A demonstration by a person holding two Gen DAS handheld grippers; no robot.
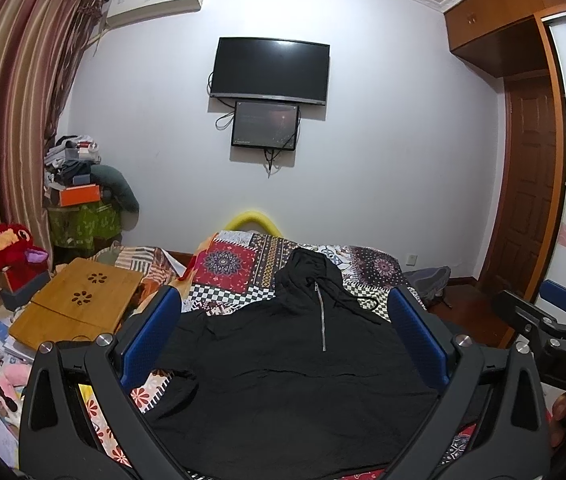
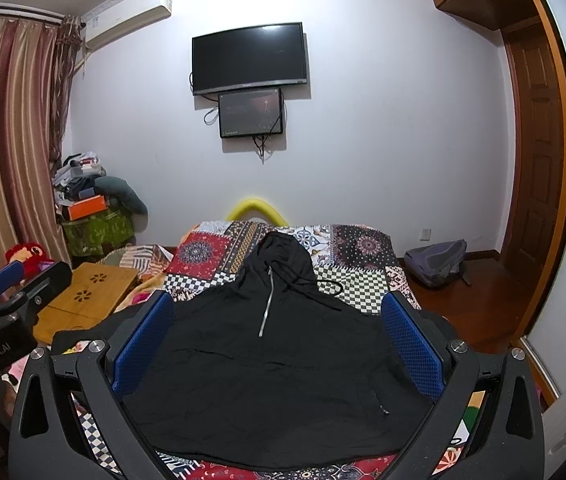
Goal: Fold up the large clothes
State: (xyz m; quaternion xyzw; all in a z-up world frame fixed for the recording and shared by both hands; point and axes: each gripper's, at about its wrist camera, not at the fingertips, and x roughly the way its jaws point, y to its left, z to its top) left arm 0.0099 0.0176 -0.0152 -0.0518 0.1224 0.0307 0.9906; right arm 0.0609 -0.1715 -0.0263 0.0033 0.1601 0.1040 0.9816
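Note:
A black hoodie with a short silver zip lies flat and face up on the patchwork bedspread, its hood pointing to the far wall. My left gripper hovers above the hoodie's near part, open, with nothing between its blue pads. My right gripper is held the same way, open over the hoodie. In the left wrist view the right gripper shows at the right edge; in the right wrist view the left gripper shows at the left edge.
A bamboo lap table lies left of the bed among papers and a red plush toy. A grey backpack sits on the wood floor at the right, near the door. Two screens hang on the far wall.

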